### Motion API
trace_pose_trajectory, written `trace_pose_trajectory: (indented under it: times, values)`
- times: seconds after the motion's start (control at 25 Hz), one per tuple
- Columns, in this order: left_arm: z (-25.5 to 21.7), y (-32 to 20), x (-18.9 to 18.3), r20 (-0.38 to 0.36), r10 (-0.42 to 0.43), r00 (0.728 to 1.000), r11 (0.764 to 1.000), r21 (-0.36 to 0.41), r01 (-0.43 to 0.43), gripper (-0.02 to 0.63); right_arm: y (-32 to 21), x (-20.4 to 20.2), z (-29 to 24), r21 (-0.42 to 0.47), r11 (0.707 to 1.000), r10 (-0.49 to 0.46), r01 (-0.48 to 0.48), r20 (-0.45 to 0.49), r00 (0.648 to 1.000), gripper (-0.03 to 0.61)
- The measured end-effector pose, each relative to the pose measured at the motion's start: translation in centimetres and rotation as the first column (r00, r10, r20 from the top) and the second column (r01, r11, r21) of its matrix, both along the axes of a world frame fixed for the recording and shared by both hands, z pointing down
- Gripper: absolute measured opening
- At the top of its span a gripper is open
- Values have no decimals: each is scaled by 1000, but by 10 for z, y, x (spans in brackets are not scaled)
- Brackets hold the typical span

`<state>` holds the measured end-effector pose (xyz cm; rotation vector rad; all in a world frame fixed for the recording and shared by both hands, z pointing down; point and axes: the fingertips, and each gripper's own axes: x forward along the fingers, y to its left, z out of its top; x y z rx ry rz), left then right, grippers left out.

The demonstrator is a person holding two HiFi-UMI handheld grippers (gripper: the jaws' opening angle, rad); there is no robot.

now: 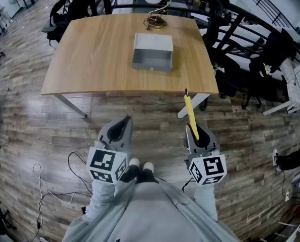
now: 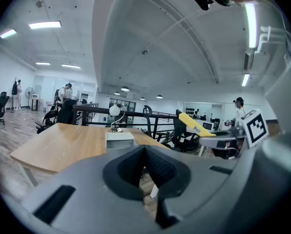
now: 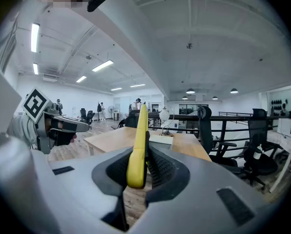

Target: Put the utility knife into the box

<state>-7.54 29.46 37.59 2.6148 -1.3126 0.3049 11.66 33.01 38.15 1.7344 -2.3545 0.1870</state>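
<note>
- Table [image 1: 89,59]: stands well ahead of us and carries the box; neither tool is over it yet.
- Box [image 1: 152,52]: we judge that letting go short of it, or striking its wall, would drop the knife onto the table or floor.
- Right tool [image 3: 144,167]: jaws clamped on the knife's rear end.
- Left tool [image 2: 144,167]: jaws together, holding nothing, beside the right tool.
- Knife [image 3: 138,145]: yellow, projecting forward past the right tool toward the table, well apart from the box. This long overhang may let it pivot or slip in the grip.
</note>
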Motion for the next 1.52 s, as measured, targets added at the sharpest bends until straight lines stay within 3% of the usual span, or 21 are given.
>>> trace_pose_trajectory:
  times: [0.4,0.76,1.52]
  values:
    - [4,18,18,-2,-31,1000,1000,3,31,18,13,17,5,8,1000,-26,26,47,999,72]
    - [9,-11,31,0,-27,1000,1000,2,27,18,-18,21,11,9,999,-44,44,70,997,69]
    - [-5,-224,18,-19,35,999,999,16,-34,18,-217,6,-13,31,999,16,-17,47,999,68]
